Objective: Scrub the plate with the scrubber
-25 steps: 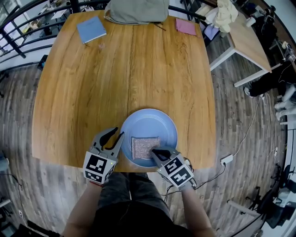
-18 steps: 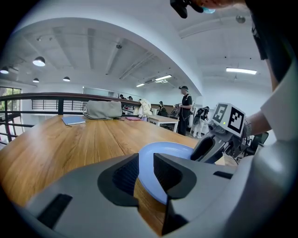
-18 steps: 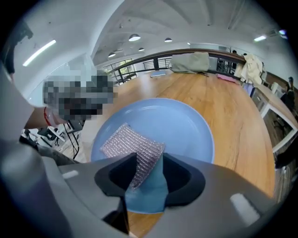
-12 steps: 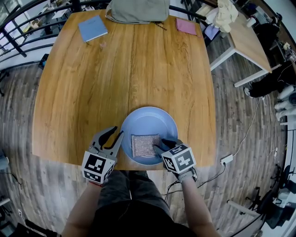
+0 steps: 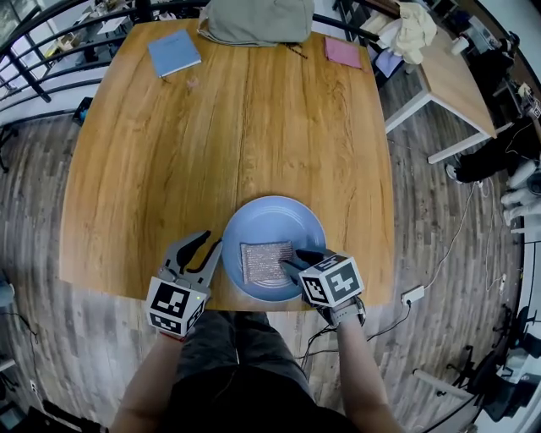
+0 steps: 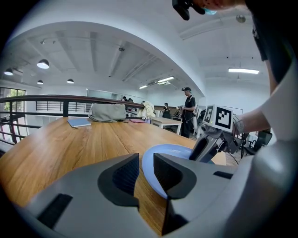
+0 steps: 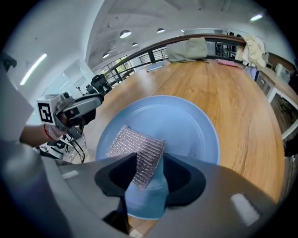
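A blue plate (image 5: 279, 220) sits near the wooden table's front edge, with a silvery mesh scrubber (image 5: 265, 260) lying flat in it. My right gripper (image 5: 293, 259) points steeply down over the scrubber's right side. Its jaws have just been opening, and in the right gripper view the scrubber (image 7: 137, 146) has its near edge between the open fingers of the right gripper (image 7: 150, 158), over the plate (image 7: 177, 121). My left gripper (image 5: 214, 241) stands open beside the plate's left rim. The left gripper view shows the plate's rim (image 6: 167, 151) just beyond the left gripper (image 6: 146, 160), with nothing gripped.
On the table's (image 5: 169, 169) far side lie a blue notebook (image 5: 174, 52), a grey bag (image 5: 256, 19) and a pink pad (image 5: 342, 51). A second, lighter table (image 5: 448, 76) stands at the upper right. The plate lies close to the near table edge.
The right gripper has rolled at the wrist and shifted slightly right, and its jaws have parted over the scrubber. The scrubber, the plate and the left gripper have kept still.
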{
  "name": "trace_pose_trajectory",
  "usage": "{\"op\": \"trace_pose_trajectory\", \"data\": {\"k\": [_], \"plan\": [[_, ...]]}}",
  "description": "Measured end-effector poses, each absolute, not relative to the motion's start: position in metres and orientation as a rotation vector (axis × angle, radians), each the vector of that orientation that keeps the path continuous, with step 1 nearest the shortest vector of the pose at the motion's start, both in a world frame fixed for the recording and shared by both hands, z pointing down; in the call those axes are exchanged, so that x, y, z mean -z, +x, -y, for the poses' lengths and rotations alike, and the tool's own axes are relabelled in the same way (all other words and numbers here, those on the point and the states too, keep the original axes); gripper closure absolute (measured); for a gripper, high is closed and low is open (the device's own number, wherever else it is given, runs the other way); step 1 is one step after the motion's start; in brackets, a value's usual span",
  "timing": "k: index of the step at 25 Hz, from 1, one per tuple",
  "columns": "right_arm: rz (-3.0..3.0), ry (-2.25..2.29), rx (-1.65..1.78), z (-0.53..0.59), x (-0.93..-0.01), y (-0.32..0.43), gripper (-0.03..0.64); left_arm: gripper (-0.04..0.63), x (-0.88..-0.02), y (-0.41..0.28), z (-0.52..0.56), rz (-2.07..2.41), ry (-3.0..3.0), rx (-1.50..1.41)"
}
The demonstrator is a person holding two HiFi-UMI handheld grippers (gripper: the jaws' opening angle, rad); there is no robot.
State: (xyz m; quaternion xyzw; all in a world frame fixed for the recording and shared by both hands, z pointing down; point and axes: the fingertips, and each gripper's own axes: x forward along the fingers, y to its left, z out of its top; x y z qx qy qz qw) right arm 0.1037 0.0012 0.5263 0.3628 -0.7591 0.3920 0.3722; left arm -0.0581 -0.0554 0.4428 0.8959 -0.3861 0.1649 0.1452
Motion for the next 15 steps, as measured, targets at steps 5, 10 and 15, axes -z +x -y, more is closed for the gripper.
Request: {"op": "trace_pose_trajectory", "data": {"k": [5, 10, 15], "plan": [[1.868, 0.903, -1.021, 0.001, -0.539, 0.104, 0.420, 0.505, -0.439, -0.068, 0.059, 1.154, 2.562, -0.453], [1.846, 0.857, -0.996, 0.003, -0.543, 0.101, 0.427, 0.505, -0.434, -0.078, 0.064, 1.191, 2.552, -0.434], [1.895, 0.809, -0.925, 0.003, -0.540, 0.094, 0.514, 0.505, -0.431, -0.082, 0.066, 1.210, 2.538, -0.417]]}}
